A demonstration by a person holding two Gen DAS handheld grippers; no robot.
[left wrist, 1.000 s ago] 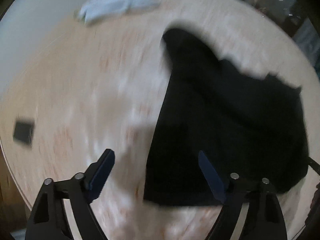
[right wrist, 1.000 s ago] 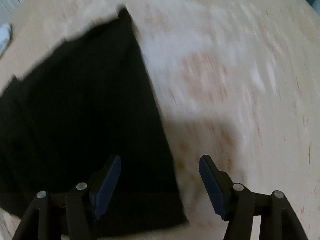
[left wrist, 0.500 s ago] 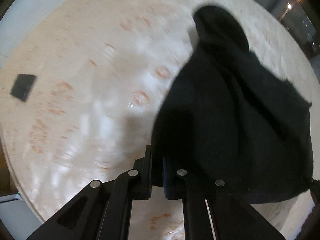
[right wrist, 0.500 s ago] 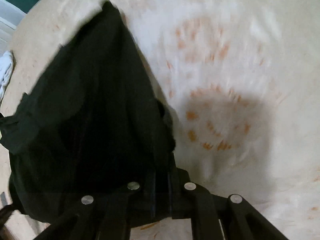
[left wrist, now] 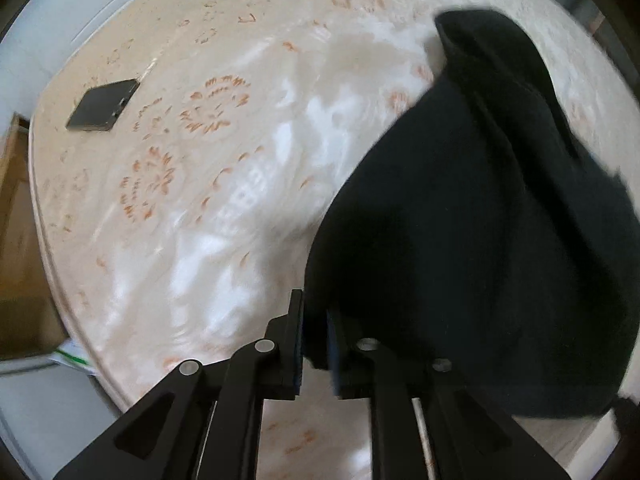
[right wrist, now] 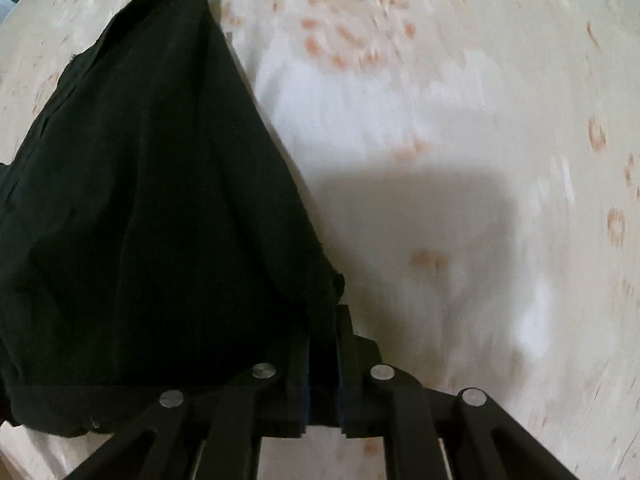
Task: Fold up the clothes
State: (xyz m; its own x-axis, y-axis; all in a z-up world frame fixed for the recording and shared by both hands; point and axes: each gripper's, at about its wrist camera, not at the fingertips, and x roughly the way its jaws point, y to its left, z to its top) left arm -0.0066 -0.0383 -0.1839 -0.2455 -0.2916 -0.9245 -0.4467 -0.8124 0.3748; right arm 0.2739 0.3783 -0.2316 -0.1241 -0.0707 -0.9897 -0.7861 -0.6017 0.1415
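Observation:
A black garment (left wrist: pixel 480 220) hangs lifted over a pale round table with orange flower prints (left wrist: pixel 240 200). My left gripper (left wrist: pixel 315 320) is shut on the garment's near left corner. In the right wrist view the same black garment (right wrist: pixel 140 200) fills the left half, and my right gripper (right wrist: pixel 323 344) is shut on its near right corner. The cloth rises from both grips and trails away to a far point that still touches the table. The cloth's underside is hidden.
A small dark flat square object (left wrist: pixel 102 106) lies on the table at the far left. The table's rim (left wrist: pixel 52 264) curves along the left, with a brown box (left wrist: pixel 16 240) beyond it. The right wrist view shows bare tabletop (right wrist: pixel 480 160) to the right.
Both grippers were open over the flat garment a second ago. They shut on its near corners and have since lifted it, bunching the cloth upward.

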